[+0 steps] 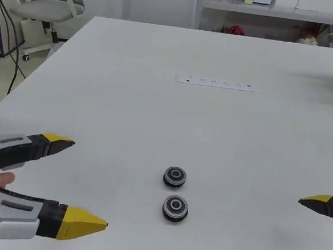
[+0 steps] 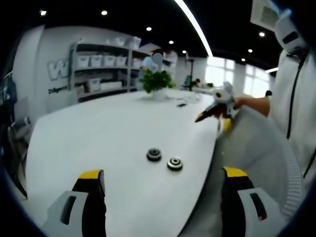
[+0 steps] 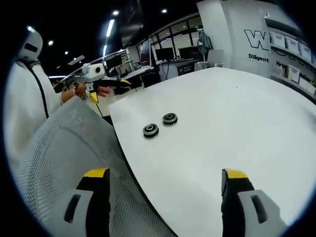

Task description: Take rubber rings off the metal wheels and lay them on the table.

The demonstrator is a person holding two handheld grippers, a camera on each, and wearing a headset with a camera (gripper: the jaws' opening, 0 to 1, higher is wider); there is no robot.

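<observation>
Black rubber rings [image 1: 165, 208] sit on both metal wheels, so none of the stripping is done yet. The nearer wheel [image 1: 175, 208] and the farther wheel [image 1: 175, 177] lie flat on the white tabletop [image 1: 223, 134], just beside each other but not touching, with the nearer one toward my edge. My left gripper [image 1: 85, 185] hovers off to their left and my right gripper [image 1: 299, 232] off to their right. Both are well apart from the wheels. Both pairs of jaws are spread wide and released, with nothing between them.

I judge this to be the very start. One gripper has to pin a wheel while the other peels its ring.

The surface looks smooth and the wheels look small and low, so a wheel may skate away if my jaws close off-centre or come down at a slant. A wheel pushed toward me could go off the tabletop edge. The two lie so close that reaching for one may knock the other.

If I pinch across the whole wheel, I will clamp the ring onto the metal instead of getting under it. If the holding jaws grip on the rubber itself, the ring cannot slide free. A stretched ring that slips from my tips could snap off and bounce away rather than be laid down.
</observation>
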